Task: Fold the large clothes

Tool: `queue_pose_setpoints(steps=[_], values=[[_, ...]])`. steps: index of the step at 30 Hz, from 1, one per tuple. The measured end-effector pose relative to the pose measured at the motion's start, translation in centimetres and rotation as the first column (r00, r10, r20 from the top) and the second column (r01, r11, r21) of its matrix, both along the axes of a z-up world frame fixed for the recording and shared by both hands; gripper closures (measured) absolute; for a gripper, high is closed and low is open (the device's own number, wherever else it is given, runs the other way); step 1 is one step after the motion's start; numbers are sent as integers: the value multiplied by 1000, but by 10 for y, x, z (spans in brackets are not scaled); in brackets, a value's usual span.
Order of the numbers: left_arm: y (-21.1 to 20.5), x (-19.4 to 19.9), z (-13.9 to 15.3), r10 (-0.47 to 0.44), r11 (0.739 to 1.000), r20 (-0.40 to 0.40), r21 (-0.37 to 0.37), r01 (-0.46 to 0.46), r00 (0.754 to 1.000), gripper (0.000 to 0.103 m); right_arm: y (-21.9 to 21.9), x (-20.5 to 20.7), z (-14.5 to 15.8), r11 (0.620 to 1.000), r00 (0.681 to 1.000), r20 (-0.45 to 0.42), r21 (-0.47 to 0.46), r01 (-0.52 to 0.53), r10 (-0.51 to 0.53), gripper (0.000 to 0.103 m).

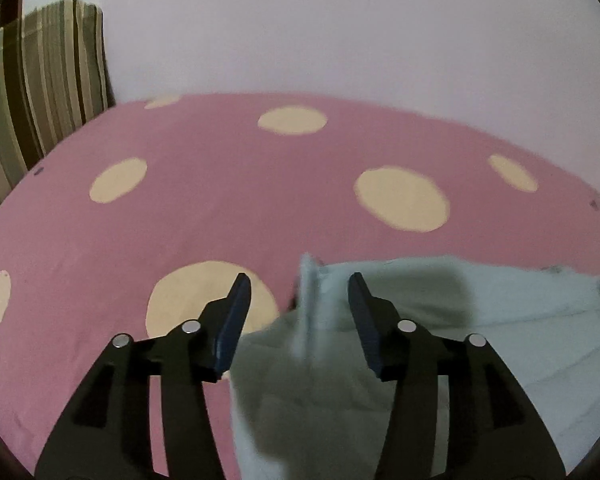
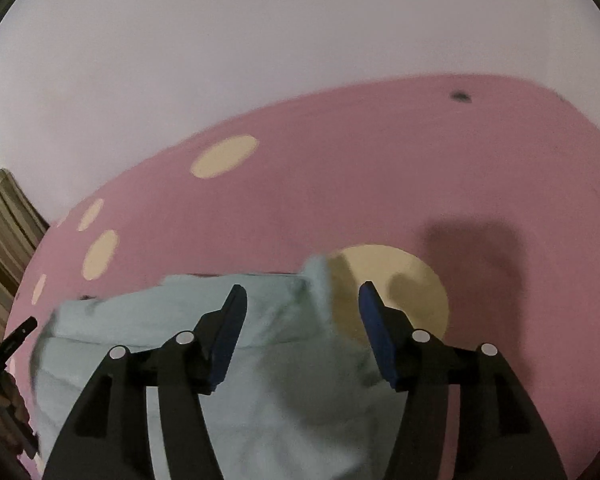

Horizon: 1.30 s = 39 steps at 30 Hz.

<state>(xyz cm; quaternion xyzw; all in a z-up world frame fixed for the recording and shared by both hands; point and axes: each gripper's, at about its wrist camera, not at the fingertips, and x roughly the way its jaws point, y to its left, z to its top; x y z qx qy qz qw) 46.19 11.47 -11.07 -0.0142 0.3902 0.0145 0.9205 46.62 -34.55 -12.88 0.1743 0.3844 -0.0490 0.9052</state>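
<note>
The garment [image 1: 440, 320] is a pale blue-green piece of soft cloth, lying rumpled on a pink sheet [image 1: 200, 208] printed with large cream dots. In the left wrist view it fills the lower middle and lower right of the frame, its far edge running roughly level across the right half. A narrow flap or corner of the cloth stands up blurred in the lower centre, between the two fingers. A broad dark shadow falls across the cloth near the right finger, and shallow folds cross its lower part.

The left gripper [image 1: 300, 280] stands with its jaws apart at a moderate width, the blue pads clear of the raised flap; nothing is pinched between them.

In the right wrist view the garment [image 2: 148, 320] covers the lower left and lower centre, its far edge a fairly straight hem-like line above the left finger. A raised, blurred corner stands at the upper right end of the cloth, against a cream dot. A folded band crosses the cloth lower down.

The right gripper [image 2: 302, 288] is likewise parted at a moderate width, with cloth below and between the fingers but no pad pressing on it.

A plain pale wall [image 1: 340, 32] rises behind the sheet, and a striped curtain [image 1: 40, 80] hangs in the upper left of the left wrist view. The other gripper's black tip [image 2: 16, 338] shows at the left edge of the right wrist view.
</note>
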Motion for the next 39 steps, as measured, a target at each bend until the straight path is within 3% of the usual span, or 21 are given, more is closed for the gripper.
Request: queue_pose_setpoints(steps=[5, 9, 13, 16, 21, 27, 32, 39], values=[[-55, -21, 17, -114, 991, 22, -66, 116, 993, 35, 63, 1, 14, 995, 994, 25, -4, -102, 102, 45], [-92, -17, -5, -142, 988, -15, -61, 141, 990, 35, 115, 17, 1, 982, 984, -4, -64, -178, 178, 45], [-101, -7, -37, -118, 993, -73, -39, 115, 990, 34, 139, 27, -28, 967, 976, -74, -140, -214, 205, 45], [-100, -3, -52, -108, 994, -86, -44, 104, 990, 32, 136, 29, -48, 970, 977, -79, -128, -206, 197, 43], [-105, 1, -66, -108, 994, -81, -3, 108, 991, 30, 140, 30, -56, 970, 982, -67, -154, -188, 179, 43], [-98, -1, -47, -121, 993, -97, -15, 120, 988, 30, 133, 30, -41, 974, 981, -68, -129, -188, 181, 43], [-62, -33, -20, -86, 996, -36, -43, 84, 996, 30, 93, -1, -13, 982, 994, -22, -150, -112, 110, 42], [-22, -38, -41, -35, 999, -57, -42, 32, 998, 30, 39, -22, -40, 991, 997, -58, -127, -48, 41, 42]])
